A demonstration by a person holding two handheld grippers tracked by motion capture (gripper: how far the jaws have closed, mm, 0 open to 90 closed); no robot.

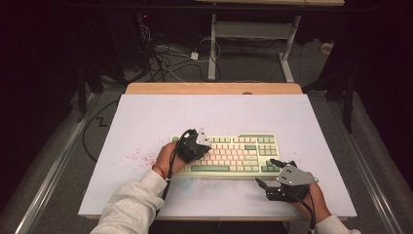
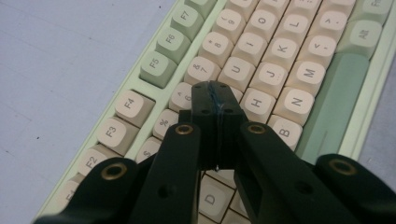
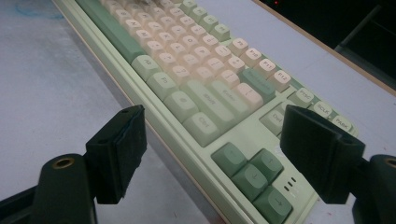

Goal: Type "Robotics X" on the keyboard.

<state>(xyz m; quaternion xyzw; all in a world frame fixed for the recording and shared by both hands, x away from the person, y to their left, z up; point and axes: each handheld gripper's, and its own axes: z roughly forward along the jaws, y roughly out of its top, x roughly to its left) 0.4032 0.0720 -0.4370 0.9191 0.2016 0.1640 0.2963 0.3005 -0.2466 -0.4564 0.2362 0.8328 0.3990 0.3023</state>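
High view showed a green and cream keyboard (image 1: 229, 153) lying near the front middle of a white table (image 1: 146, 117). Over its left half, the left gripper (image 1: 200, 146) had its jaws pressed together, holding nothing, tips over the keys (image 2: 254, 100). At its right front corner, the right gripper (image 1: 267, 171) stood wide open and empty.

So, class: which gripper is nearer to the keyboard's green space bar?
Left. The left gripper sits shut over the letter keys just above the space bar. The right gripper hangs open off the keyboard at its right front corner by the arrow keys.
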